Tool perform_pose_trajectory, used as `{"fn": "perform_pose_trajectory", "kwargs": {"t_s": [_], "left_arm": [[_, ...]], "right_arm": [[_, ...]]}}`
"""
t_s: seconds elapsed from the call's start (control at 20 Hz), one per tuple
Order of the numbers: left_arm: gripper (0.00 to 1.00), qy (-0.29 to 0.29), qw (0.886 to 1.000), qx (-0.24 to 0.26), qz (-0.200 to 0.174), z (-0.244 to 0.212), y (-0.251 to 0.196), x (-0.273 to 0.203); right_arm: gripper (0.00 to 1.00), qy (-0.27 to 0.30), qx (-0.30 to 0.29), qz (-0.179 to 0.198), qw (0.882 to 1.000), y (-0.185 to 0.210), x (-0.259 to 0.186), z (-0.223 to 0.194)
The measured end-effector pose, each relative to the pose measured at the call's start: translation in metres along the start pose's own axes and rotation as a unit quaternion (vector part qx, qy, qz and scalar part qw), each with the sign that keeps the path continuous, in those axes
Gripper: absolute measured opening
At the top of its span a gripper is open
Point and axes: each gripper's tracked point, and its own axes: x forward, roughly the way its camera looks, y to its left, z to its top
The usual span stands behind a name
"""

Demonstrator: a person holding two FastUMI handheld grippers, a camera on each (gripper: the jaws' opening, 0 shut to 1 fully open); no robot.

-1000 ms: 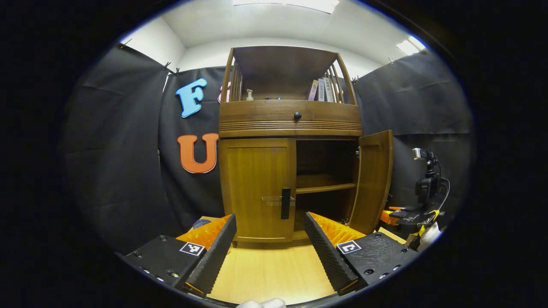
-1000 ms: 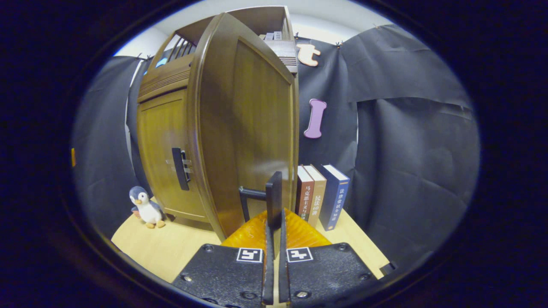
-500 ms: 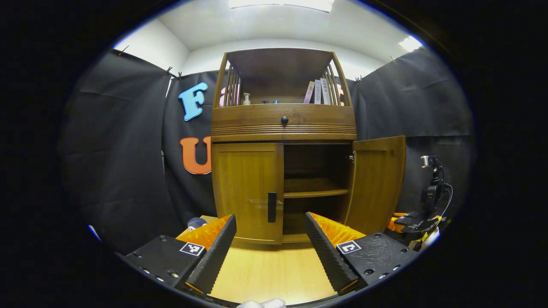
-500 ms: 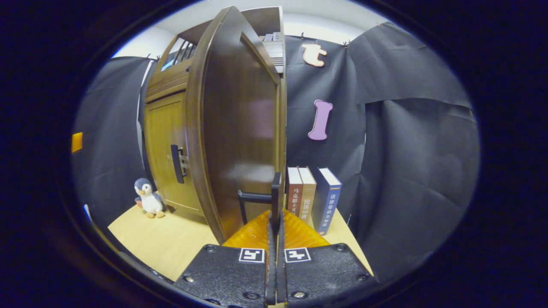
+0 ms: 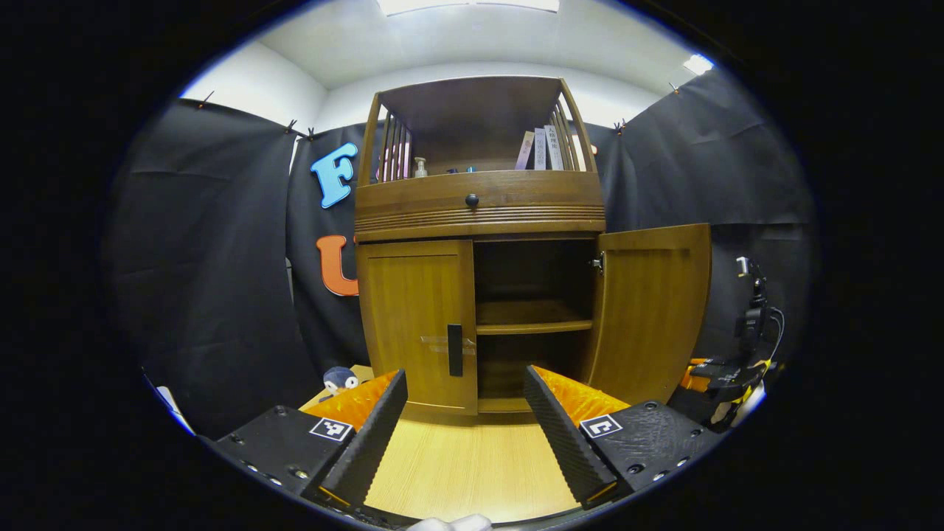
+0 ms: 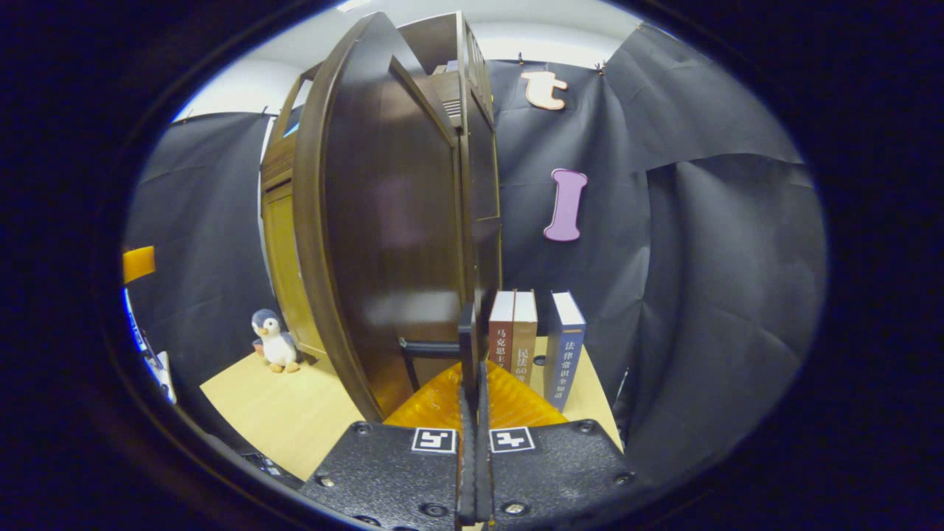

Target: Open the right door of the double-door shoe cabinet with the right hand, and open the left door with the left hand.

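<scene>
The right gripper (image 6: 472, 369) pinched the rigid brown wooden right door's (image 5: 653, 310) slim black handle (image 6: 466, 343) at centre frame, while the left gripper (image 5: 464, 413) gaped wide, empty.

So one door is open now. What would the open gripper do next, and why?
Probably ease the left gripper forward to the left door's handle. That left door is shut, the right door stands wide open, and the left gripper's fingers are spread, short of the handle.

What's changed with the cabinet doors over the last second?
The right door swung further open, pulled by the right gripper, which stays clamped on its handle. The left door stayed shut; the left gripper remains open, short of it.
</scene>
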Motion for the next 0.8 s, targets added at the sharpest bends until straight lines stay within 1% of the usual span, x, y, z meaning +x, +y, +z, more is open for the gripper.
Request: {"fn": "perform_pose_trajectory", "kwargs": {"t_s": [0.2,0.3,0.35,0.45,0.55,0.65,0.7,0.8], "left_arm": [[0.96,-0.004,1.0,0.0,0.003,0.004,0.004,0.001],[0.96,-0.004,1.0,0.001,0.005,0.003,0.011,0.002],[0.96,-0.004,1.0,0.001,0.006,0.003,0.015,0.004],[0.96,-0.004,1.0,0.0,0.006,0.004,0.022,0.005],[0.96,-0.003,1.0,0.002,0.006,0.003,0.031,0.01],[0.96,-0.002,1.0,0.003,0.005,0.002,0.041,0.017],[0.96,-0.002,1.0,0.003,0.004,0.002,0.046,0.02],[0.96,-0.002,1.0,0.007,0.004,0.0,0.059,0.028]], "right_arm": [[0.04,0.007,0.002,0.014,1.0,0.0,0.0,-0.003],[0.08,0.004,0.017,0.014,1.0,-0.005,-0.009,0.001],[0.26,0.003,0.028,0.005,1.0,-0.011,-0.013,0.002],[0.42,0.004,0.051,-0.01,0.999,-0.019,-0.024,0.001],[0.59,0.0,0.06,-0.028,0.998,-0.021,-0.034,0.006],[0.76,-0.013,0.054,-0.056,0.997,-0.023,-0.045,0.016],[0.78,-0.02,0.042,-0.073,0.996,-0.024,-0.053,0.024],[0.99,-0.044,0.021,-0.106,0.993,-0.024,-0.066,0.043]]}}
